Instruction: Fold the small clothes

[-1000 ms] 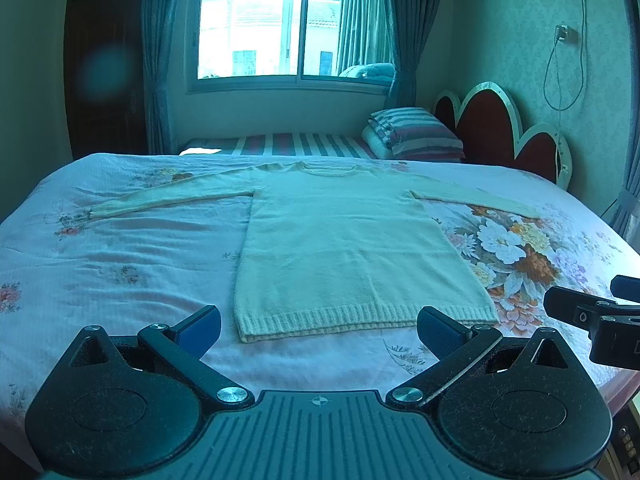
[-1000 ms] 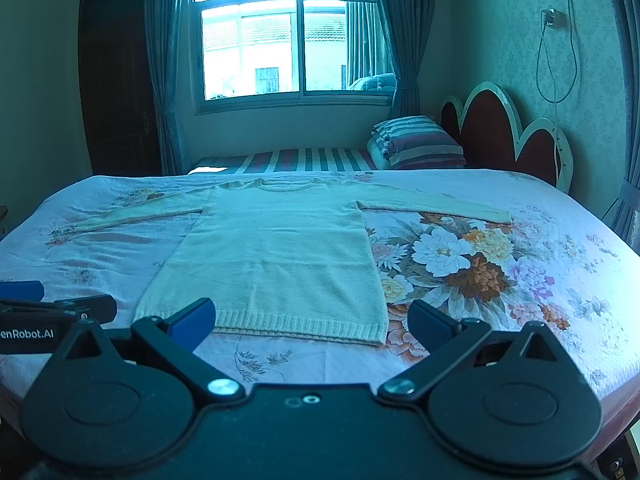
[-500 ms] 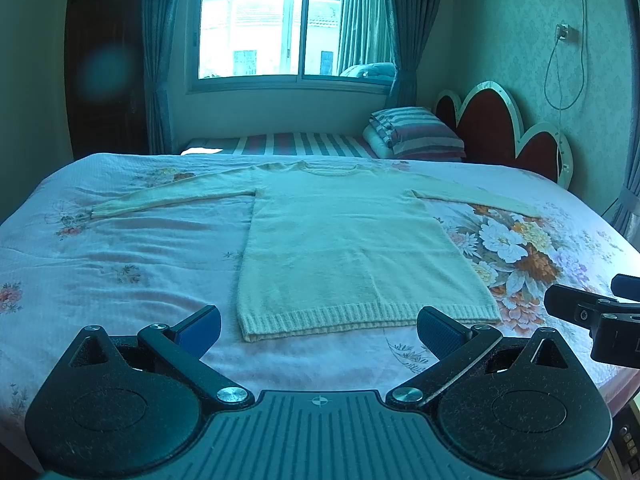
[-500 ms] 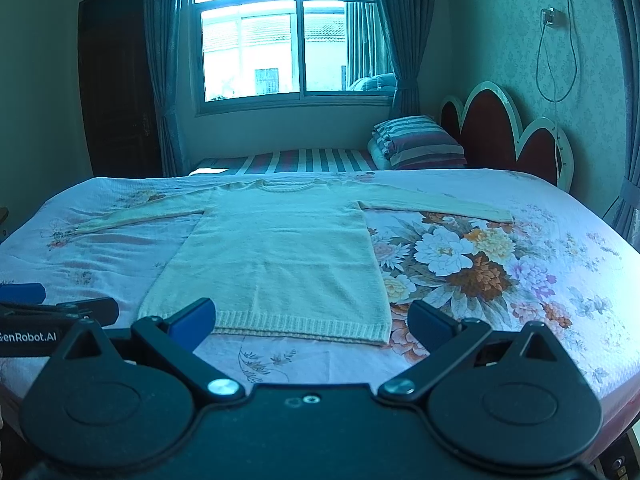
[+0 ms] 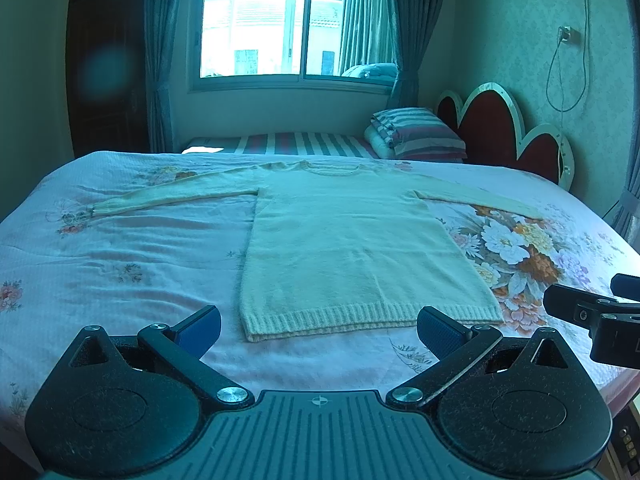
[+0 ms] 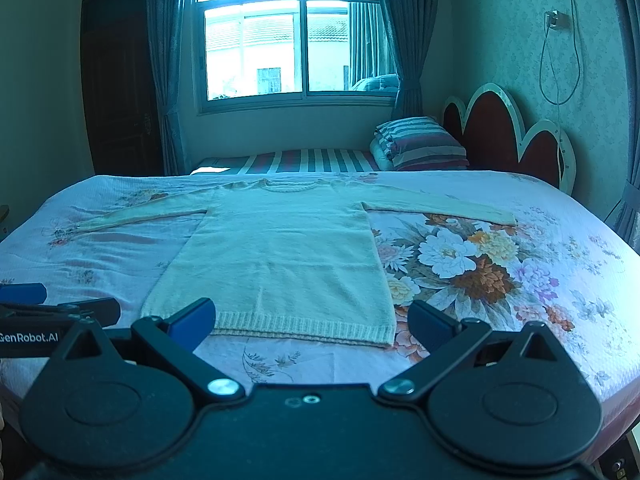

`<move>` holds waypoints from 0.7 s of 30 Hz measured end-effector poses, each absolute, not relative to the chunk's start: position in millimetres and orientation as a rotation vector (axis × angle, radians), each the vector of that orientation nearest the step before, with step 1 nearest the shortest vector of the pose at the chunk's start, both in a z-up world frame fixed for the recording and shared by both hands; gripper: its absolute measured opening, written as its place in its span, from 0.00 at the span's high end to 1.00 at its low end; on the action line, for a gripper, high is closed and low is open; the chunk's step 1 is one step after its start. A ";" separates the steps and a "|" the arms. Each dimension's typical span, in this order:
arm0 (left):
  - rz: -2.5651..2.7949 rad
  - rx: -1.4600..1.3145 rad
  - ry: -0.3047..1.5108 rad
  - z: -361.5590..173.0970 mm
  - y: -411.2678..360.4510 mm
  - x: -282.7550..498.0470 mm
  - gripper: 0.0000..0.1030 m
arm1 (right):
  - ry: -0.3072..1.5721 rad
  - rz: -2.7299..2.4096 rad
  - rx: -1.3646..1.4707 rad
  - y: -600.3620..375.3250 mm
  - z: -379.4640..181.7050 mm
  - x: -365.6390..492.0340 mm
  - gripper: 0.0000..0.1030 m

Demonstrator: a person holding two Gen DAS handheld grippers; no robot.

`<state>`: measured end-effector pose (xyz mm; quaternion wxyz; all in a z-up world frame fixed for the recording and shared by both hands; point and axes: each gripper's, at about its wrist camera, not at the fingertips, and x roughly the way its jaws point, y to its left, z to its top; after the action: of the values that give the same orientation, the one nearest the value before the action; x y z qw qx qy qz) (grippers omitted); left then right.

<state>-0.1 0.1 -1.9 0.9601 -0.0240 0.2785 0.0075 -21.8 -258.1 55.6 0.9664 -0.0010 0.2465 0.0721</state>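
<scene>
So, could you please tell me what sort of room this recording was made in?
It looks like a home bedroom. A cream sweater lies spread on a bed with a floral bedspread and a scalloped red headboard; striped pillows sit below a curtained window.

Right gripper (image 5: pixel 600 320) cut by the frame edge at 3 o'clock in the left wrist view, fingertips out of sight. Left gripper (image 6: pixel 56 312) cut at 9 o'clock in the right wrist view, label (image 6: pixel 28 337) missing its first letters. Sweater (image 6: pixel 276 256) hem corner hidden behind a blue finger pad (image 6: pixel 192 322). Round blur (image 5: pixel 106 74) over the dark door (image 5: pixel 108 80) at 10 o'clock.
</scene>
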 end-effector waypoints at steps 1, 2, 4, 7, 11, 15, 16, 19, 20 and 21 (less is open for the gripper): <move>0.016 -0.049 0.565 -2.4 0.2 -0.1 0.00 | 0.499 0.146 -0.002 -258.1 55.5 -21.7 0.00; 0.016 -0.049 0.566 -2.8 0.7 0.1 0.00 | 0.499 0.145 -0.001 -258.0 55.4 -21.7 0.00; 0.015 -0.051 0.569 -3.4 3.1 1.1 0.00 | 0.501 0.145 -0.001 -257.8 55.2 -21.5 0.00; 0.014 -0.051 0.573 -4.6 4.9 3.0 0.00 | 0.504 0.142 0.001 -256.8 54.8 -20.0 0.00; 0.014 -0.053 0.575 -4.8 5.4 3.9 0.00 | 0.502 0.148 0.002 -257.8 54.8 -19.5 0.00; 0.037 -0.060 0.565 -1.5 10.9 16.8 0.00 | 0.488 0.148 0.012 -265.5 57.2 -11.5 0.01; 0.038 -0.074 0.557 0.3 14.3 22.0 0.00 | 0.480 0.146 0.021 -269.2 59.0 -7.8 0.01; 0.029 -0.122 0.520 5.9 23.8 43.5 0.00 | 0.438 0.115 0.038 -283.4 64.5 6.2 0.01; 0.007 -0.139 0.516 6.6 26.5 53.1 0.00 | 0.432 0.104 0.045 -290.0 64.8 13.9 0.01; 0.008 -0.152 0.509 7.0 28.0 62.6 0.00 | 0.426 0.095 0.056 -297.0 64.8 22.3 0.01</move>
<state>62.6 28.0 7.0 0.9649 -0.0749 0.2515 0.0041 22.3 -297.0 64.8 0.9759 0.0276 0.2115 0.0471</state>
